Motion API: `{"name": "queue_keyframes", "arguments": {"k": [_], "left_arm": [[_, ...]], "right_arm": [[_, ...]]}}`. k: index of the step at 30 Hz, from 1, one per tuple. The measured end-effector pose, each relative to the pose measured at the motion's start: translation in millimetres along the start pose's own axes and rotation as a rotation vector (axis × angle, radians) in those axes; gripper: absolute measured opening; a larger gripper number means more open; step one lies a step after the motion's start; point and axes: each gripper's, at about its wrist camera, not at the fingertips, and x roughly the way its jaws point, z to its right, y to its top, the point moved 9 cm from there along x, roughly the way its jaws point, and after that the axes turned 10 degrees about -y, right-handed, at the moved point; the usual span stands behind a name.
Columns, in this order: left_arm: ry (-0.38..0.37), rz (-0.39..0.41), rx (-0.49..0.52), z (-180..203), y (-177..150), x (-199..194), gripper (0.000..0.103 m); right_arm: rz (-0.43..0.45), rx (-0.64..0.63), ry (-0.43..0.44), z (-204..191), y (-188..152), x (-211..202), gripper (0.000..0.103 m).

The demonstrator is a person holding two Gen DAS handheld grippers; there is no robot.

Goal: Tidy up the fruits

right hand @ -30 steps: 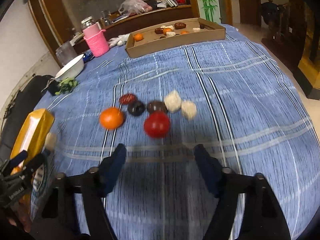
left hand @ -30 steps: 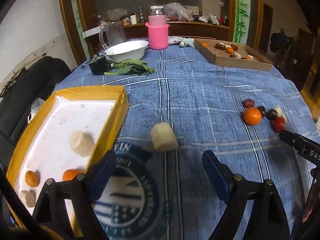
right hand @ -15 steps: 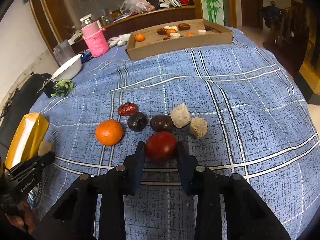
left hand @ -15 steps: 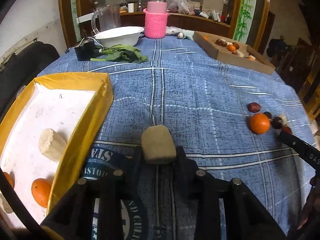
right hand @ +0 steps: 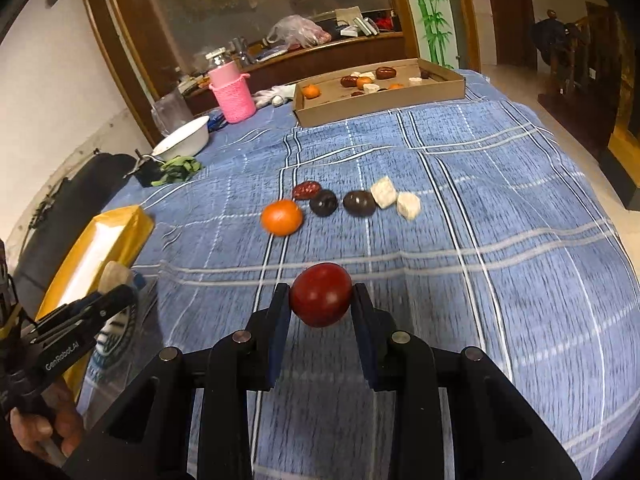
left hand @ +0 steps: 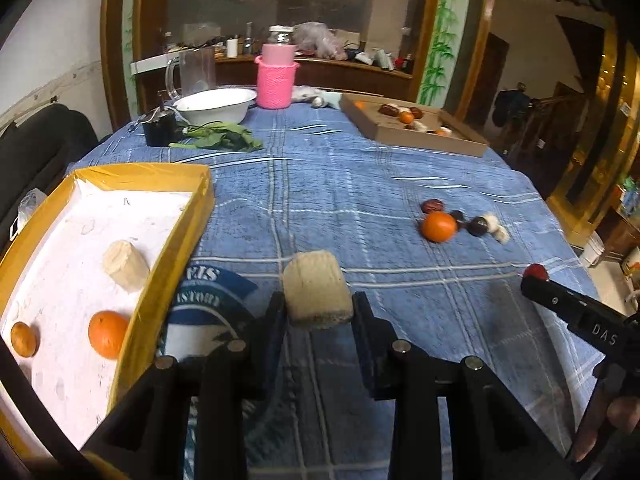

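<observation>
My left gripper [left hand: 318, 309] is shut on a beige chunk [left hand: 316, 290], held just above the blue cloth to the right of the yellow tray [left hand: 176, 248]. Inside that tray lie another beige chunk [left hand: 125, 266] and two oranges [left hand: 107, 334]. In the right wrist view my right gripper [right hand: 320, 300] is shut on a dark red fruit [right hand: 321, 294], lifted off the cloth. Beyond it sit an orange [right hand: 281, 217], a red date [right hand: 306, 189], two dark fruits [right hand: 323, 202] and two white chunks [right hand: 384, 192]. The left gripper [right hand: 116, 292] with its chunk shows at the left there.
A brown cardboard tray [right hand: 380, 96] with more fruit stands at the far side. A pink knitted holder [left hand: 277, 80], a white bowl [left hand: 216, 106], green leaves [left hand: 218, 141] and a black box [left hand: 159, 130] sit at the back. A hand [right hand: 40, 428] holds the left gripper's handle.
Both grippers shut from wide open: the left on the beige chunk, the right on the dark red fruit. Both then lifted their pieces and drew back from the fruit group.
</observation>
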Motion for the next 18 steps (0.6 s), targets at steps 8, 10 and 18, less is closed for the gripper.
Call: {"name": "queue_keyframes", "arguments": {"k": [8,10,18], "left_arm": [[-0.058,0.017,0.031,21.8,-12.6,-24.0,0.035],[-0.059,0.023,0.037,23.8,-14.0,-29.6,0.035],[-0.053,0.053,0.037,21.6,-19.0,-55.9,0.035]], "right_arm": [[0.02,0.02,0.004,5.5,-17.6,-29.3,0.029],[0.025,0.021,0.006,4.4,-19.8,-34.9,0.029],[0.042,-0.005,0.03,-12.8,-23.2,-51.7,0.029]]}}
